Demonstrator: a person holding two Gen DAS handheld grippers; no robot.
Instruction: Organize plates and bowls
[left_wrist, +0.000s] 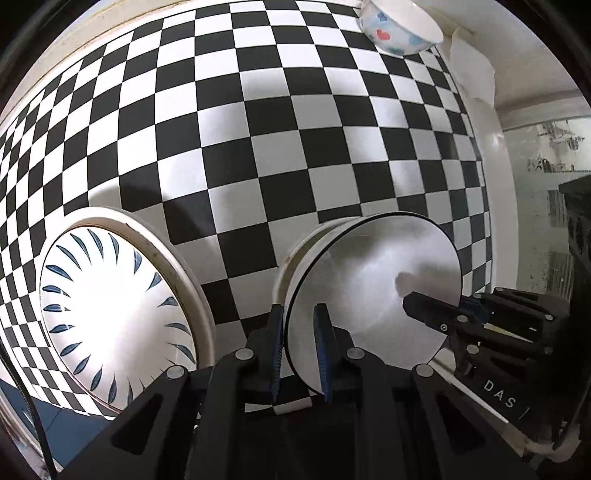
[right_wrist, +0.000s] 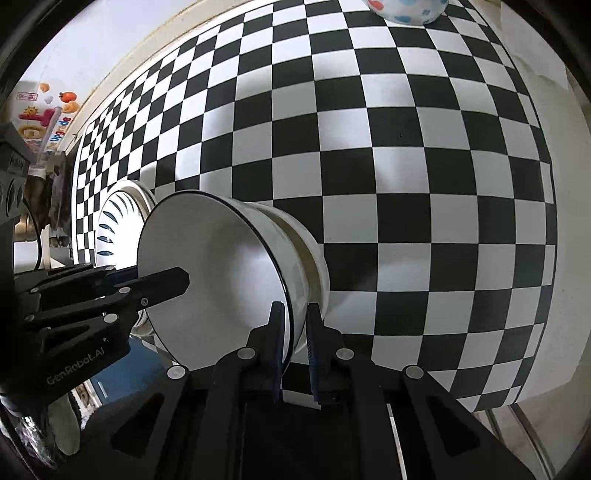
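I see the checkered tablecloth (left_wrist: 258, 147) filling both views; the blue-leaf plate (left_wrist: 114, 314) lies at eight o'clock in my left view; the black-rimmed white bowl (left_wrist: 373, 295) sits at centre, its rim clamped between my left gripper (left_wrist: 298, 347) and my right gripper (right_wrist: 295, 343) alike; a heart-patterned bowl (left_wrist: 399, 26) at one o'clock.

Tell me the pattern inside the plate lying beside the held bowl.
Dark blue leaf strokes ringing a white plate; clearest in the left wrist view.
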